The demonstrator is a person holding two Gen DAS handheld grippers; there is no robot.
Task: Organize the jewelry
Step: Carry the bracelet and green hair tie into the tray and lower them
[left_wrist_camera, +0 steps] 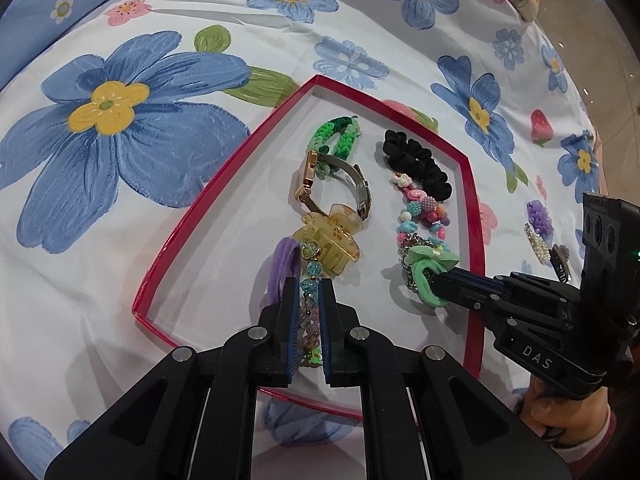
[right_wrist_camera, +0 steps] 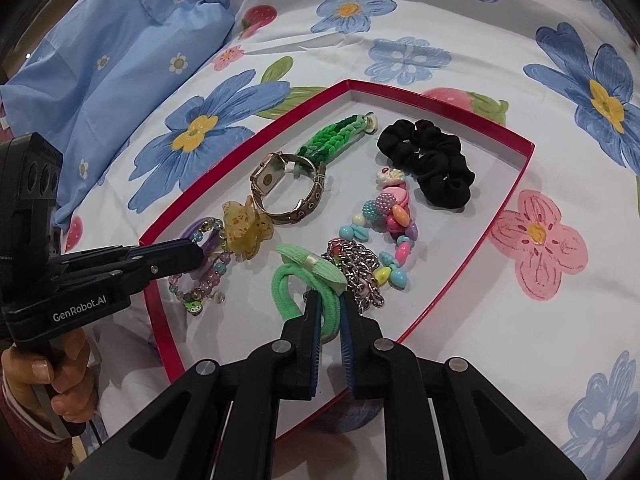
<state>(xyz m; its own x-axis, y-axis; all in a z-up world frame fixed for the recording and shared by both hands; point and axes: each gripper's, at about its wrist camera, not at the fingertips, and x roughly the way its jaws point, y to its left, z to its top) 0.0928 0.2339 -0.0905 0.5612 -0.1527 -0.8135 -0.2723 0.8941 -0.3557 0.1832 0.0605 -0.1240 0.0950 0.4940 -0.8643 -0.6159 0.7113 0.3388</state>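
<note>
A red tray (left_wrist_camera: 192, 216) lies on a floral bedsheet and holds the jewelry. My left gripper (left_wrist_camera: 308, 285) is shut on a clear beaded bracelet (left_wrist_camera: 309, 258) at the tray's near left, beside a purple hair tie (left_wrist_camera: 280, 268) and a yellow claw clip (left_wrist_camera: 328, 240). In the right wrist view my right gripper (right_wrist_camera: 331, 297) is shut on a green hair tie with a bow (right_wrist_camera: 296, 284), which rests against a silver chain (right_wrist_camera: 356, 260). Farther in lie a gold watch (right_wrist_camera: 280, 184), a green braided bracelet (right_wrist_camera: 332, 136), a black scrunchie (right_wrist_camera: 432, 160) and a colourful bead string (right_wrist_camera: 392, 216).
Outside the tray, to its right, a purple hair piece (left_wrist_camera: 538, 216) and a pearl clip (left_wrist_camera: 536, 240) lie on the sheet. A blue pillow (right_wrist_camera: 100, 72) sits at the back left. The bed's edge curves away at the far right. A hand holds each gripper's handle.
</note>
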